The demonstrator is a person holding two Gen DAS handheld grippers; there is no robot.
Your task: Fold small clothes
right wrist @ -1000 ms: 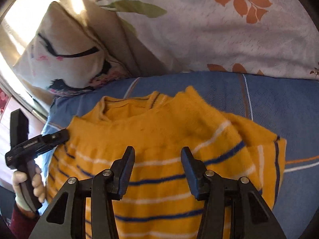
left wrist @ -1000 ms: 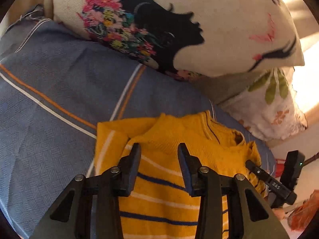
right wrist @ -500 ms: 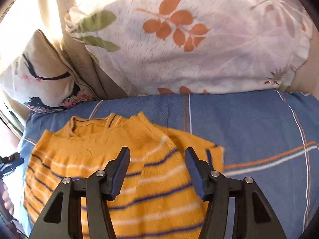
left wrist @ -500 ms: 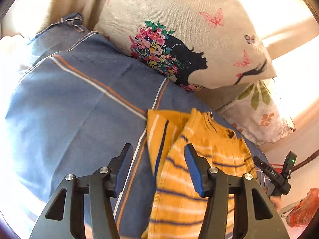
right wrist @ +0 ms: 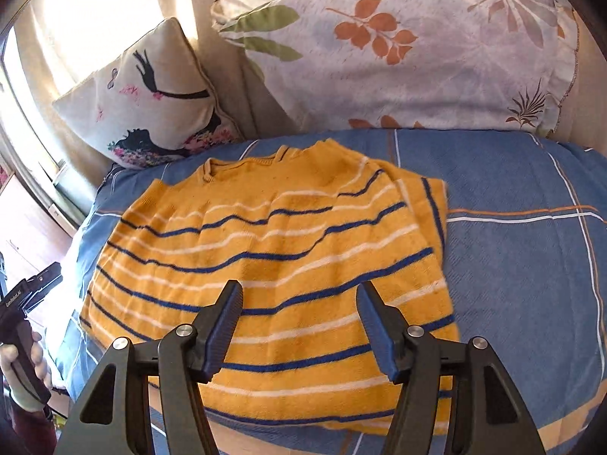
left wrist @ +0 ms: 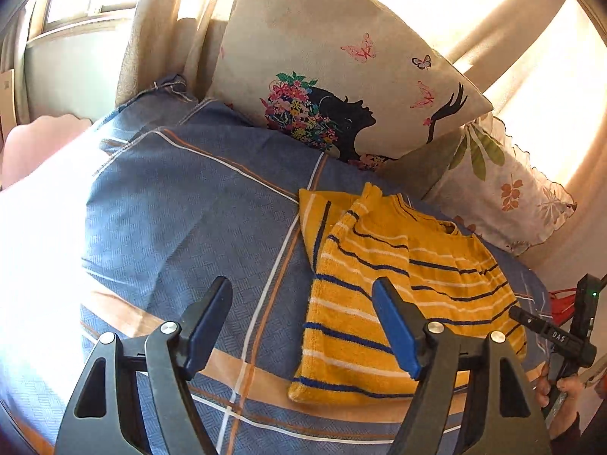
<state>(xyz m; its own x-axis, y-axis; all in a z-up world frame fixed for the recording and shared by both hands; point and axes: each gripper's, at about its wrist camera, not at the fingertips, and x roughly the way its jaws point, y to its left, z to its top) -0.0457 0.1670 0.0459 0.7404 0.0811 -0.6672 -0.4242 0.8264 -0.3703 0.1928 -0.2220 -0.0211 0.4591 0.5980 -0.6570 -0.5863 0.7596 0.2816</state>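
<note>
Left gripper (left wrist: 303, 326) hangs above the bed, jaws spread wide, nothing between them, one blue pad over the blue checked bedspread (left wrist: 182, 204) and the other over the edge of the yellow striped sweater (left wrist: 383, 284). Right gripper (right wrist: 299, 326) is spread just as wide, empty, poised over the sweater's lower half without pinching it. The sweater lies flat on the bedspread, neckline toward the pillows, one sleeve folded in across the body. Behind it lean the butterfly-print cushion (left wrist: 341, 76) and the leaf-print pillow (right wrist: 409, 57).
</note>
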